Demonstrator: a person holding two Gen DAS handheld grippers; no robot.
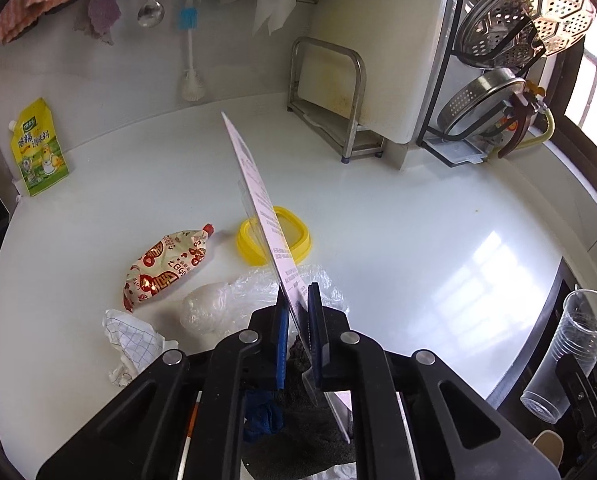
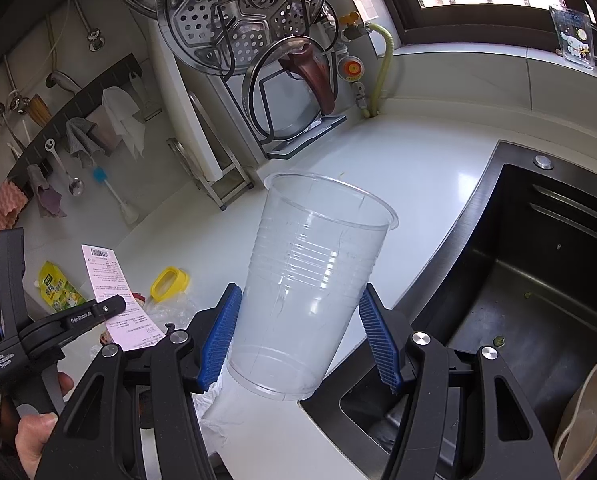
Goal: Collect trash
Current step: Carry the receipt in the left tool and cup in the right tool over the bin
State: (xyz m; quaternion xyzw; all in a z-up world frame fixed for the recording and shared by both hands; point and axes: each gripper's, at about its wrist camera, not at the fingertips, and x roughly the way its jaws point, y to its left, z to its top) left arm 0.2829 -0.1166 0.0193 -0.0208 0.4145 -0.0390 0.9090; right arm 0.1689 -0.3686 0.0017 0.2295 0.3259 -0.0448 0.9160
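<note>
Collection step in hand. Left gripper (image 1: 296, 312) jaws clamped on a flat white printed card in clear packaging (image 1: 258, 196), lifted edge-on above the glossy white worktop (image 1: 418, 240). Right gripper (image 2: 298, 332) jaws set wide around a clear ribbed plastic cup (image 2: 310, 280), held beside the dark sink (image 2: 538, 280). Next, by judgement: card into cup, then the crumpled wrappers (image 1: 166, 268) remaining.

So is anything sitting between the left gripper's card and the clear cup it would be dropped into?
Nothing visible. The left gripper is shut on the printed card, lifted off the counter; the clear plastic cup in the right gripper stands mouth-up, apparently empty.
</note>
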